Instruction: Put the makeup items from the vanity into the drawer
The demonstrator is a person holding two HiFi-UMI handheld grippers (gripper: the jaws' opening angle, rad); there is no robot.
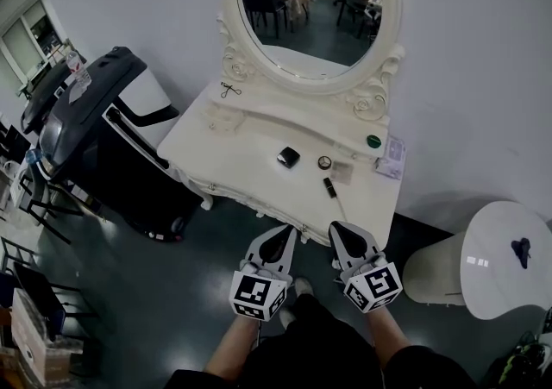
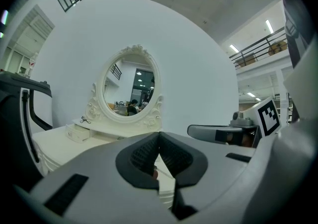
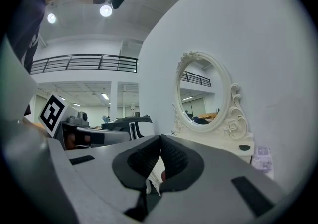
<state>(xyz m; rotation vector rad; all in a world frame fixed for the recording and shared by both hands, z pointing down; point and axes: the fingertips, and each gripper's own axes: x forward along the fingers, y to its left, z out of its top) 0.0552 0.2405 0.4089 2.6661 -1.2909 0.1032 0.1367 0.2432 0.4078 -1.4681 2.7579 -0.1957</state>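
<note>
Several makeup items lie on the white vanity (image 1: 250,133) under its oval mirror (image 1: 310,3): a black compact (image 1: 288,156), a small round pot (image 1: 324,162), a clear square case (image 1: 341,173), a black tube (image 1: 329,187), a green jar (image 1: 373,141) and a pale packet (image 1: 391,157). A black lash curler (image 1: 229,90) rests on the back shelf. My left gripper (image 1: 286,230) (image 2: 159,136) and right gripper (image 1: 338,228) (image 3: 160,138) hang side by side just in front of the vanity's front edge. Both are shut with nothing between the jaws. No drawer front shows from here.
A black treadmill (image 1: 95,120) stands close to the vanity's left side. A round white table (image 1: 504,258) with a dark object on it is at the right. Chairs (image 1: 34,197) line the far left. The person's legs fill the floor below the grippers.
</note>
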